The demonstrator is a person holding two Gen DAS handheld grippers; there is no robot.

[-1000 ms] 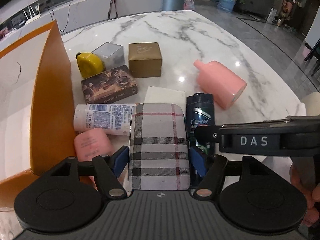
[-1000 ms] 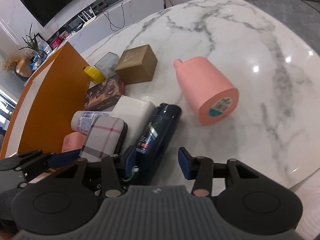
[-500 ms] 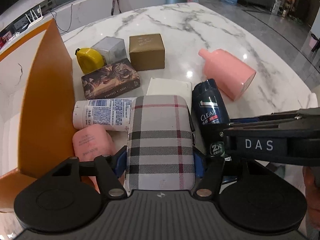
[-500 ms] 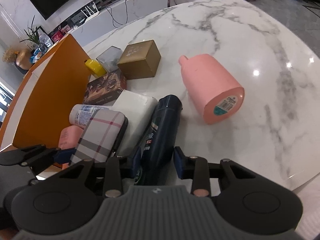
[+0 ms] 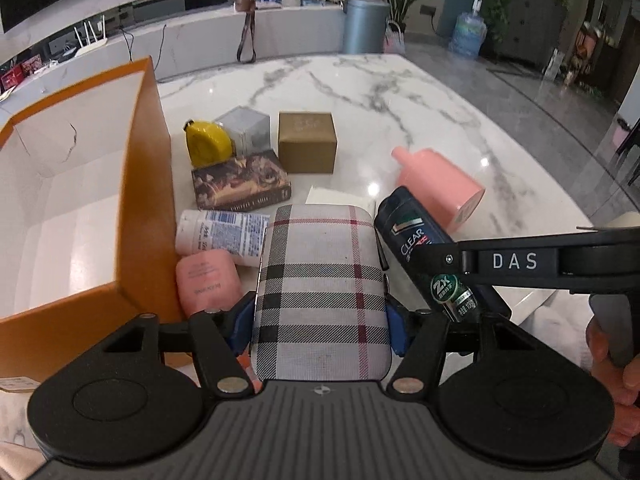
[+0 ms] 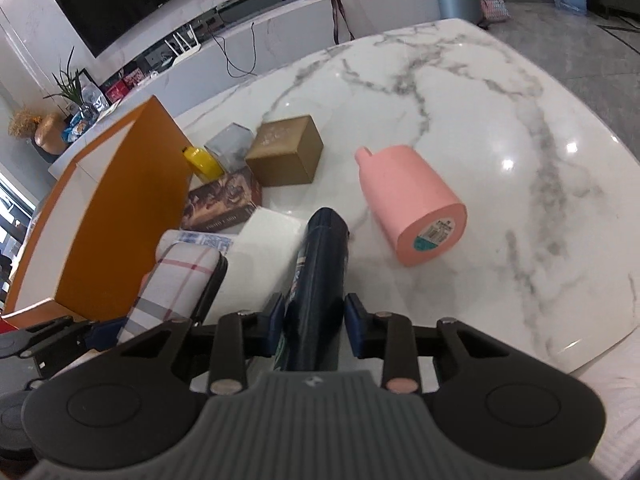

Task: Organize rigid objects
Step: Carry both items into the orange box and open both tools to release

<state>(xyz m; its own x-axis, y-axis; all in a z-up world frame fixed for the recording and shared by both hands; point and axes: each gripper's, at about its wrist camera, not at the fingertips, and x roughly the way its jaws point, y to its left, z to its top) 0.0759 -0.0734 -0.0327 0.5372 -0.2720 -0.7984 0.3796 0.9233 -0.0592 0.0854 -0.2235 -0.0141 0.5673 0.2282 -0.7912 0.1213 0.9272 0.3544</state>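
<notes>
From my left camera, my left gripper (image 5: 322,320) clamps the plaid case (image 5: 322,280) by its near end, beside the orange box (image 5: 144,184), probably its destination; from my right camera, my right gripper (image 6: 314,322) pinches the dark bottle (image 6: 320,280) near its base, nose pointing toward the pink bottle (image 6: 412,208) on the marble table (image 6: 500,120).

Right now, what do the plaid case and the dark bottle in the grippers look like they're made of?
Plaid case: woven fabric over a stiff shell, judging by the visible weave and firm rounded corners. Dark bottle: probably plastic, smooth and slightly glossy, with a printed label; metal can't be ruled out.
</notes>
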